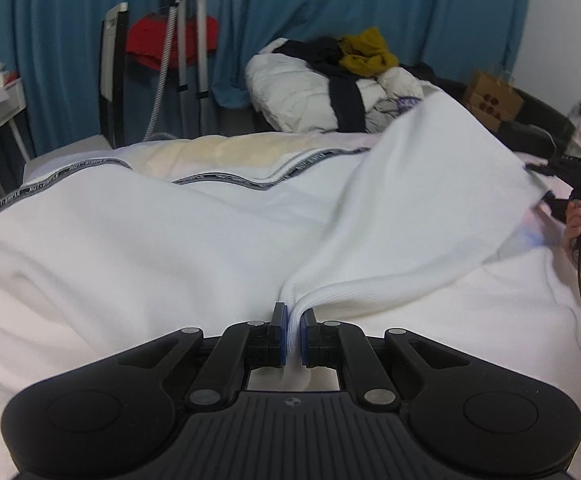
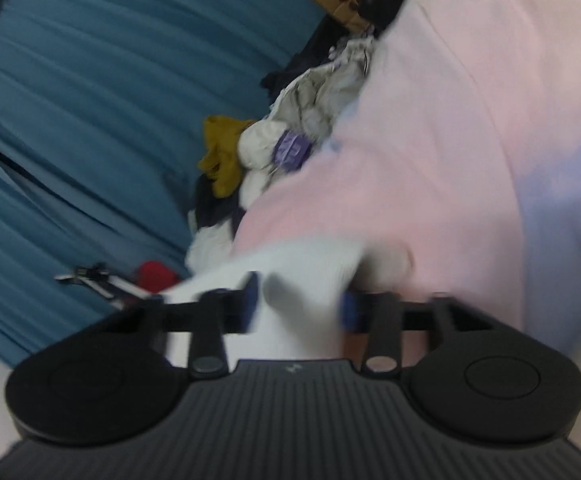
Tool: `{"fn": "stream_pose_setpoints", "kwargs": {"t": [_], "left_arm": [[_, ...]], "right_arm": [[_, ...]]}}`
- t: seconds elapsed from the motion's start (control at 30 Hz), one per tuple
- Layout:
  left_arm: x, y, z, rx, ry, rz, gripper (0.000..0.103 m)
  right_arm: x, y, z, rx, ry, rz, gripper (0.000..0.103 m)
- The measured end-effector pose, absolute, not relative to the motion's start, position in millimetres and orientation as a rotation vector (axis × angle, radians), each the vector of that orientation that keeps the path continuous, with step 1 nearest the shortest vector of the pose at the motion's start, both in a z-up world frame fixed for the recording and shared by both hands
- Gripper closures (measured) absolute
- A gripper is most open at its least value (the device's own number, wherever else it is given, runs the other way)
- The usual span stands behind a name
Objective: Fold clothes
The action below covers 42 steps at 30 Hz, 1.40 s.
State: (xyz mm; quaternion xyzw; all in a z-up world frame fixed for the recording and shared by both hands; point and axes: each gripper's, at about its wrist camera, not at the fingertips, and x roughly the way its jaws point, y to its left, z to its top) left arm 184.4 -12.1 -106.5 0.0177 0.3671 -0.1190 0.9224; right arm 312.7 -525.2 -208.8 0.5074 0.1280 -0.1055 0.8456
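The left gripper [image 1: 293,334] has its jaws pressed on a bunched ribbed edge of the white garment [image 1: 410,208], which stretches up off the bed [image 1: 90,280] toward the right gripper [image 2: 298,304]. The right jaws stand apart with cloth lying between them, though blur hides whether the pads bear on it. If that side is loose, the raised edge may slip out and collapse, and tension could pull the bunch free of the left pinch.

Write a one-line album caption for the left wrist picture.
Left gripper pinches a white garment stretched across the bed toward the right gripper.
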Motion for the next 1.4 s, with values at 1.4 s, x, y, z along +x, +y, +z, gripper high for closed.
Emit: {"fn": "stream_pose_setpoints", "kwargs": {"t": [1.4], "left_arm": [[202.0, -46.2, -124.7, 0.023, 0.744, -0.401, 0.086]], "right_arm": [[172.2, -522.9, -191.1, 0.511, 0.37, -0.534, 0.081]]}}
